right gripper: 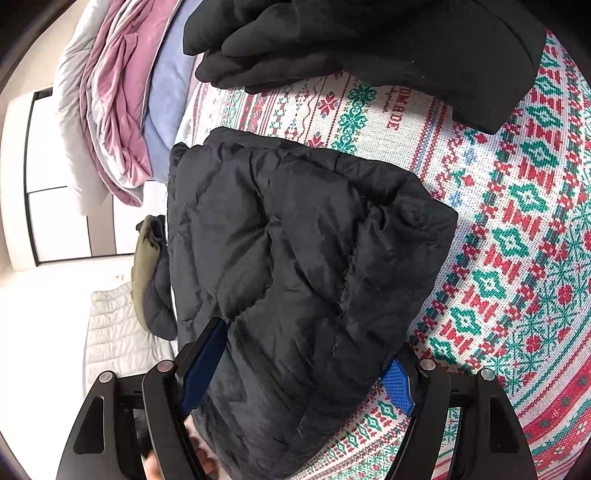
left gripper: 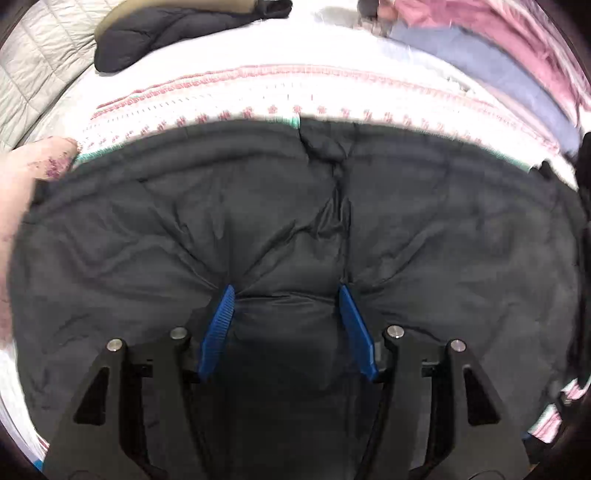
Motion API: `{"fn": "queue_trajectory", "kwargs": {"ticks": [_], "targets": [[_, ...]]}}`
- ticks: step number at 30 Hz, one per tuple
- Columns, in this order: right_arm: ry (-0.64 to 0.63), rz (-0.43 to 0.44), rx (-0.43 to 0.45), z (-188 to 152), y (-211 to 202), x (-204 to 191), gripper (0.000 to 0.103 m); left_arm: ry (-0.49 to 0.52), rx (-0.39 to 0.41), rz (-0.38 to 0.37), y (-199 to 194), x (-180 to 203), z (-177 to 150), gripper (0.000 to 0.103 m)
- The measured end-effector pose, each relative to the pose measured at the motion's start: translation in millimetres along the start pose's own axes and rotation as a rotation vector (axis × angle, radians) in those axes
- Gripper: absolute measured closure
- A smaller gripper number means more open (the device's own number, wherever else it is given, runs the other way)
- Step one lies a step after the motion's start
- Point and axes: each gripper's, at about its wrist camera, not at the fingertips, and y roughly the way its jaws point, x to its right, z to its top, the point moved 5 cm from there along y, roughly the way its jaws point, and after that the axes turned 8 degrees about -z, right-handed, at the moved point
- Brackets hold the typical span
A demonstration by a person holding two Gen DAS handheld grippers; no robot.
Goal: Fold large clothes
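A black quilted puffer jacket (left gripper: 295, 229) lies folded on a patterned blanket (left gripper: 258, 99). My left gripper (left gripper: 286, 295) presses its blue fingertips (left gripper: 221, 317) down into the jacket, jaws apart with a puff of fabric between them. In the right wrist view the folded jacket (right gripper: 295, 258) sits between my right gripper's (right gripper: 310, 350) jaws, which clamp the thick bundle from both sides. The right blue pads (right gripper: 203, 362) touch the fabric.
The red, green and white knitted blanket (right gripper: 517, 258) covers the bed. Black garments (right gripper: 369, 44) lie at the far side. Pink and blue bedding (right gripper: 122, 103) is piled nearby. An olive and dark jacket (left gripper: 166, 33) and a white quilted one (left gripper: 44, 70) lie beyond.
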Motion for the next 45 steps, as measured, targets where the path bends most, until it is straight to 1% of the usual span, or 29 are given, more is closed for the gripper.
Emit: {"fn": "queue_trajectory", "kwargs": {"ticks": [2, 5, 7, 10, 12, 14, 15, 17, 18, 20, 23, 25, 27, 29, 31, 33, 34, 35, 36, 38, 40, 42, 43, 45], "targets": [[-0.004, -0.003, -0.002, -0.1, 0.5, -1.2, 0.025, 0.017, 0.010, 0.011, 3.2, 1.1, -2.0, 0.042], [-0.015, -0.013, -0.002, -0.2, 1.2, -2.9, 0.025, 0.003, -0.020, 0.005, 2.5, 0.5, 2.0, 0.042], [-0.040, -0.031, -0.002, -1.4, 2.3, -6.2, 0.025, -0.030, -0.025, -0.009, -4.7, -2.5, 11.3, 0.042], [-0.080, -0.061, 0.004, -3.8, 3.0, -10.9, 0.025, -0.044, 0.017, -0.004, -13.1, -3.6, 33.3, 0.042], [-0.074, -0.060, 0.008, -3.9, 3.0, -10.1, 0.025, -0.056, 0.012, -0.011, -10.8, -1.5, 45.4, 0.042], [-0.070, -0.057, 0.004, -3.3, 3.0, -9.3, 0.025, -0.060, 0.002, -0.002, -3.3, 1.2, 54.9, 0.042], [-0.068, -0.055, 0.002, -2.9, 3.1, -9.0, 0.025, -0.054, -0.012, 0.019, 4.2, 3.6, 56.1, 0.042], [-0.068, -0.054, -0.002, -2.4, 3.2, -8.5, 0.025, -0.055, -0.048, 0.053, 17.2, 6.3, 47.3, 0.042], [-0.070, -0.055, -0.003, -1.6, 3.4, -8.0, 0.025, -0.055, -0.041, 0.069, 25.4, 5.9, 44.5, 0.041], [-0.075, -0.058, -0.004, -1.0, 3.6, -7.9, 0.025, -0.052, -0.014, 0.085, 29.1, 6.3, 39.9, 0.041], [-0.086, -0.068, 0.000, -2.3, 3.7, -9.5, 0.025, -0.057, -0.011, 0.090, 28.7, 6.9, 41.1, 0.041], [-0.097, -0.077, 0.003, -3.3, 4.0, -10.8, 0.025, -0.069, -0.026, 0.079, 26.7, 5.1, 46.2, 0.041], [-0.111, -0.086, 0.007, -4.9, 4.4, -12.5, 0.024, -0.102, -0.027, 0.045, 18.9, 2.8, 52.5, 0.041], [-0.113, -0.087, 0.006, -5.4, 4.5, -12.8, 0.024, -0.137, 0.000, 0.015, 9.3, -2.0, 59.1, 0.041], [-0.107, -0.083, 0.004, -5.3, 4.5, -12.4, 0.024, -0.180, 0.047, -0.005, 0.7, -6.8, 70.3, 0.041], [-0.103, -0.082, 0.005, -5.7, 4.7, -13.0, 0.024, -0.200, 0.043, -0.010, 7.0, -6.1, 75.7, 0.041], [-0.105, -0.084, 0.006, -5.5, 4.8, -12.9, 0.024, -0.206, 0.023, -0.011, 16.3, -4.6, 75.3, 0.041], [-0.106, -0.085, 0.006, -5.3, 4.8, -12.8, 0.024, -0.206, -0.020, 0.006, 28.3, -1.3, 71.9, 0.041], [-0.110, -0.087, 0.008, -5.2, 4.8, -12.5, 0.023, -0.186, -0.059, 0.049, 43.2, 1.6, 67.3, 0.041], [-0.120, -0.087, 0.006, -5.5, 5.5, -13.4, 0.022, -0.166, -0.028, 0.083, 48.8, 5.5, 65.2, 0.041], [-0.121, -0.074, -0.006, -4.7, 6.6, -13.6, 0.020, -0.170, -0.016, 0.095, 49.1, 6.2, 64.1, 0.041], [-0.116, -0.060, -0.020, -3.2, 7.7, -13.9, 0.020, -0.192, -0.025, 0.070, 43.2, 2.9, 65.5, 0.041], [-0.110, -0.053, -0.029, -2.0, 7.9, -12.8, 0.020, -0.203, -0.021, 0.045, 36.2, 0.4, 65.4, 0.041], [-0.090, -0.035, -0.044, 0.6, 8.0, -10.2, 0.020, -0.223, 0.010, -0.021, 14.8, -4.2, 61.5, 0.041]]}}
